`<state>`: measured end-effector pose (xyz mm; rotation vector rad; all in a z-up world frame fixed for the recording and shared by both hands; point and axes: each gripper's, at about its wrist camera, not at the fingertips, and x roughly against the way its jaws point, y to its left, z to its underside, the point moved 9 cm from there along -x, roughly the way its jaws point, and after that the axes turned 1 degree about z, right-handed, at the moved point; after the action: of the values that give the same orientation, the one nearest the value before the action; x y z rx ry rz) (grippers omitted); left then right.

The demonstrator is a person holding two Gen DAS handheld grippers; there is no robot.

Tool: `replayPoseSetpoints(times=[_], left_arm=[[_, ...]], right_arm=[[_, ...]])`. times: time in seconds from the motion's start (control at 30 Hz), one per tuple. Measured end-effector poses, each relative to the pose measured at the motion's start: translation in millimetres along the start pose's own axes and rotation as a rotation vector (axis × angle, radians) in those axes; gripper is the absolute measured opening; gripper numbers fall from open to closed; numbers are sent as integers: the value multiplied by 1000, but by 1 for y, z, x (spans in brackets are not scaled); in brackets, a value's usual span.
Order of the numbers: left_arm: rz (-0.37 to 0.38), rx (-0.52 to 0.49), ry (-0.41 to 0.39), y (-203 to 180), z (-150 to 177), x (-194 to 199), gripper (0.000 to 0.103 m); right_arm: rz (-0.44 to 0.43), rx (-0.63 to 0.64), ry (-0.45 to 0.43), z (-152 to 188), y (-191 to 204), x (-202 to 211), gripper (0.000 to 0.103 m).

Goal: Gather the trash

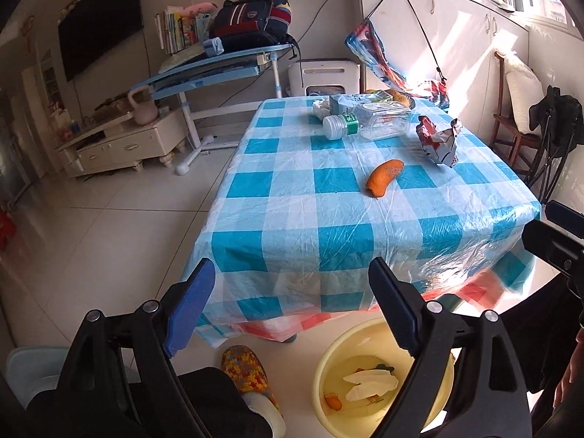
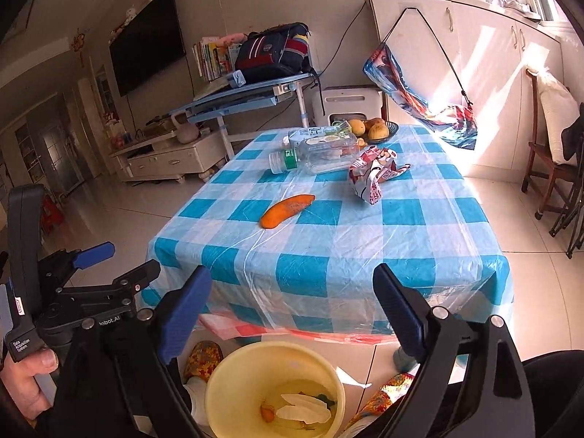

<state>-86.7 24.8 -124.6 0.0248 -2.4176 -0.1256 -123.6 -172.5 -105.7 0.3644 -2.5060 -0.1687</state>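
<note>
An orange peel (image 1: pixel 385 177) (image 2: pixel 286 210) lies in the middle of the blue-checked table (image 1: pixel 292 197) (image 2: pixel 365 255). Farther back lie a crumpled red-and-white wrapper (image 1: pixel 438 140) (image 2: pixel 372 175) and a clear plastic bottle (image 1: pixel 365 126) (image 2: pixel 317 153) on its side. A yellow bucket (image 1: pixel 328 365) (image 2: pixel 233 368) stands on the floor at the table's near edge, holding white tissue (image 1: pixel 368 383) (image 2: pixel 306 408) and small scraps. My left gripper (image 1: pixel 292 262) (image 2: pixel 129 257) is open and empty above the bucket. My right gripper (image 2: pixel 292 270) is open too, empty, in front of the table edge.
A bowl of fruit (image 2: pixel 376 129) and a carton stand at the table's far end. A person's feet in patterned slippers (image 1: pixel 248 372) (image 2: pixel 202 359) flank the bucket. A wooden chair (image 2: pixel 547 160) is at the right, a blue desk (image 1: pixel 219 69) and a TV cabinet (image 1: pixel 120 146) at the back left.
</note>
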Motion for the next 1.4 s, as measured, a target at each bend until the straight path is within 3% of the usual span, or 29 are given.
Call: replayPoseSetpoints(times=[1.4], left_arm=[[-15, 71, -38, 11, -5, 7, 83]], right_arm=[[6, 11, -6, 1, -1, 2, 87]])
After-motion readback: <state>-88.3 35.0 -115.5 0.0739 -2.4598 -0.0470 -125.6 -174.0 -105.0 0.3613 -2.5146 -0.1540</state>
